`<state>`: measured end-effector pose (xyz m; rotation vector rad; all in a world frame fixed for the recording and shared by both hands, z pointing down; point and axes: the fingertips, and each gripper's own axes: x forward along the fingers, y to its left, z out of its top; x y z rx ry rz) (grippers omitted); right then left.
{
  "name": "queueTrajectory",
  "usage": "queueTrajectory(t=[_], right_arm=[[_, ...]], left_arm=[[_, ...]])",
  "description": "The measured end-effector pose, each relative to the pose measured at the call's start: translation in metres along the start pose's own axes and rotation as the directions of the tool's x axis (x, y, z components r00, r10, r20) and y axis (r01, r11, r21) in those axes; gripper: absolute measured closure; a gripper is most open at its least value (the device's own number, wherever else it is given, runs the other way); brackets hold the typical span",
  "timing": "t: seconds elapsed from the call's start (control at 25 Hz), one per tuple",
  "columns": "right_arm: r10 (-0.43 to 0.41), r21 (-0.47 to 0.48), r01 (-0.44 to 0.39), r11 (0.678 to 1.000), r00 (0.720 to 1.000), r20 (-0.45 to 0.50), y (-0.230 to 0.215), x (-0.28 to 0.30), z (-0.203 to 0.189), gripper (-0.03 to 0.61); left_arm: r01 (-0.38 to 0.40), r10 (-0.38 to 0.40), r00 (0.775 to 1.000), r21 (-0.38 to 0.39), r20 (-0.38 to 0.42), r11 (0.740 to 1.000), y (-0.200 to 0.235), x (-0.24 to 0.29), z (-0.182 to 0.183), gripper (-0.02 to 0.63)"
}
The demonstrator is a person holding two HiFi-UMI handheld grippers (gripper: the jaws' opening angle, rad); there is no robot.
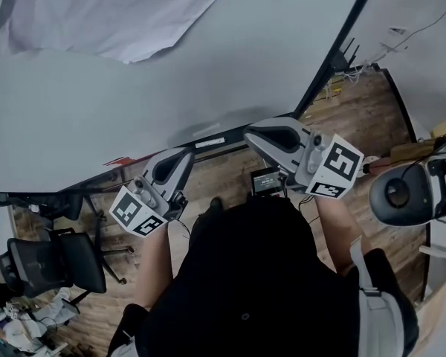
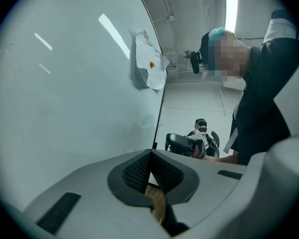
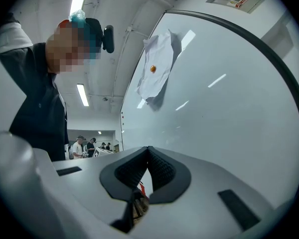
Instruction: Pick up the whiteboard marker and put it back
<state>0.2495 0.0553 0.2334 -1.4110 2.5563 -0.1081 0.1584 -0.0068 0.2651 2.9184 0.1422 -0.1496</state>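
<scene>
The head camera is looking steeply down past the person's torso onto the left gripper [image 1: 182, 158], right gripper [image 1: 253, 137] and whiteboard [image 1: 208, 73]. Both gripper cameras are sitting close to the board, facing up along it from opposite sides, sharing the pinned paper sheet [image 2: 149, 66].

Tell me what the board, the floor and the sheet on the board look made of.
Board: glossy coated panel, probably; light streaks reflect in it.
Floor: wood or laminate, brown grained planks.
Sheet: thin paper, white, creased.

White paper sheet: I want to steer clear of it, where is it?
Head view, top left: the crumpled white paper sheet hangs on the pale grey whiteboard.
</scene>
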Motion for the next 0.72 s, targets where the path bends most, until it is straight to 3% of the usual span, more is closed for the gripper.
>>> queueTrajectory(t=[0.52, 0.72], right_arm=[[0.099, 0.079, -0.098, 0.992, 0.995, 0.001, 0.007, 0.003, -0.03, 0.56], [0.115, 0.062, -0.116, 0.991, 0.993, 0.01, -0.001, 0.002, -0.033, 0.56]], left_arm=[[-0.088, 0.084, 0.995, -0.06, -0.059, 0.994, -0.013, -0.017, -0.029, 0.601], [-0.089, 0.084, 0.995, -0.099, -0.046, 0.991, -0.009, -0.013, -0.035, 0.601]])
